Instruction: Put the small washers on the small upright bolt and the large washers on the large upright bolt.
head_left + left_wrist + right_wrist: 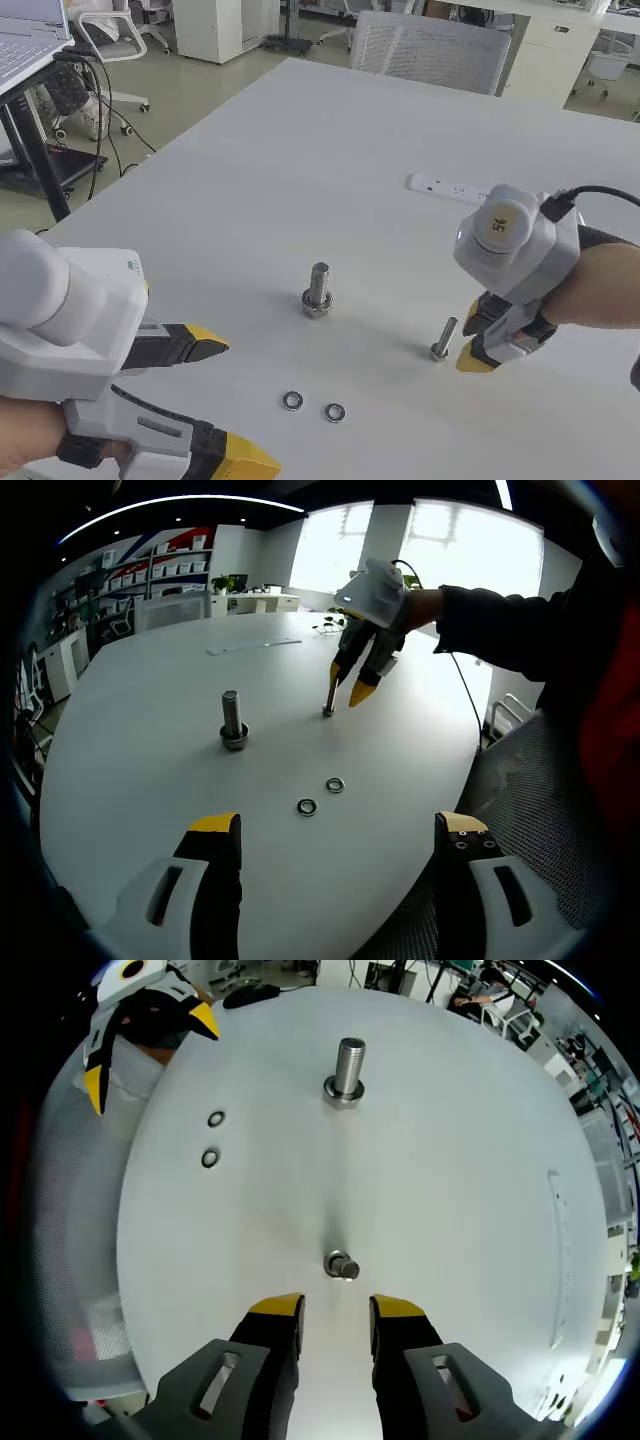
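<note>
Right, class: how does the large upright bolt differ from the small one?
The large bolt is thicker and taller than the small bolt. The small bolt stands just ahead of the right claw; the large bolt stands farther from it. Both are upright.

My left tongs (337, 825) and right tongs (337, 1307) are white, black and yellow-tipped. The large silver-grey steel bolt (318, 290), small silver-grey steel bolt (443, 340) and silver-grey ring washers (292, 401) contrast with the plain white tabletop (300, 150).
</note>
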`<state>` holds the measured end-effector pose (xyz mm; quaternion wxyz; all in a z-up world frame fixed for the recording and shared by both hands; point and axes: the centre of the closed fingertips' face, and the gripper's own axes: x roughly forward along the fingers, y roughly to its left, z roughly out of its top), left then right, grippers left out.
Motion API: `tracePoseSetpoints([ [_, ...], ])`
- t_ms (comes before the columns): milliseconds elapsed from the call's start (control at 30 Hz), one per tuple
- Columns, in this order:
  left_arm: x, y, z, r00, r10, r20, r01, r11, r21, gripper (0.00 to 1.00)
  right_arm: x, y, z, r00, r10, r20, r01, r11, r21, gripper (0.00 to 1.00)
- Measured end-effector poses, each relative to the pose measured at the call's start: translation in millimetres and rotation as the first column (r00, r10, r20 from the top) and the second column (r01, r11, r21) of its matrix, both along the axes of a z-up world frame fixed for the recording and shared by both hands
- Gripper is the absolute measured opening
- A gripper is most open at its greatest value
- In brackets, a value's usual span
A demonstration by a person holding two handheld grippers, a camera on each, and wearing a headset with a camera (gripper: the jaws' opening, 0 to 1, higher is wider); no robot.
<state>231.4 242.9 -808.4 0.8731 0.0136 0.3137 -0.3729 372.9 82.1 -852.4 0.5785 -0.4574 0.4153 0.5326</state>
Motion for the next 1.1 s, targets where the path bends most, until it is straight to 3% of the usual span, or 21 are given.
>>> tracePoseSetpoints([
  [333,-2.4,-1.2,0.7,1.0,-0.007,0.006,0.007,1.0,-0.001,0.79,-13.7,-6.4,1.2,1.0,0.003,-0.004,-0.003,1.0,-0.005,0.28],
  [600,-2.8,-1.0,1.4,1.0,-0.008,0.013,0.008,1.0,-0.005,0.79,-34.8,-3.1,0.6,1.0,0.019,-0.018,-0.019,1.0,0.002,0.28],
  [1100,-2.5,1.4,4.1,1.0,-0.008,0.021,0.008,1.0,-0.005,0.79,-74.2,34.8,6.1,0.991,0.123,-0.045,-0.122,0.992,0.029,0.27],
])
